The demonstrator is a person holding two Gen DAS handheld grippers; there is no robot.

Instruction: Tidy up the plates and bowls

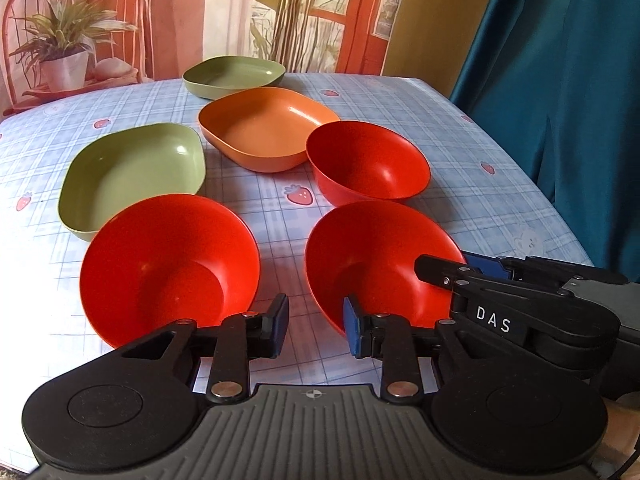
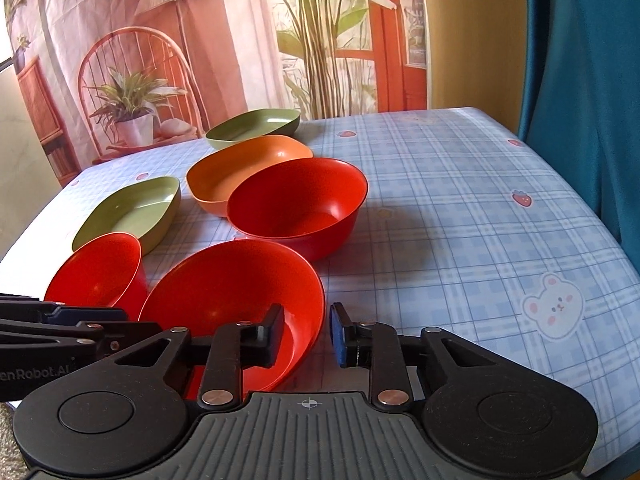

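Note:
Three red bowls stand on the table: near left (image 1: 168,264), near right (image 1: 380,264) and farther right (image 1: 368,164). Behind them lie a green plate (image 1: 132,176), an orange plate (image 1: 268,128) and a far green plate (image 1: 234,76). My left gripper (image 1: 316,330) is open and empty, over the gap between the two near bowls. My right gripper (image 2: 307,334) is open, its jaws straddling the right rim of the near right bowl (image 2: 240,292) without closing on it. It shows from the side in the left wrist view (image 1: 480,276).
The table (image 2: 460,208) has a blue checked cloth with strawberry and bear prints. A teal curtain (image 2: 592,100) hangs at the right and a printed backdrop (image 2: 160,40) stands behind the table. The table's right half holds no dishes.

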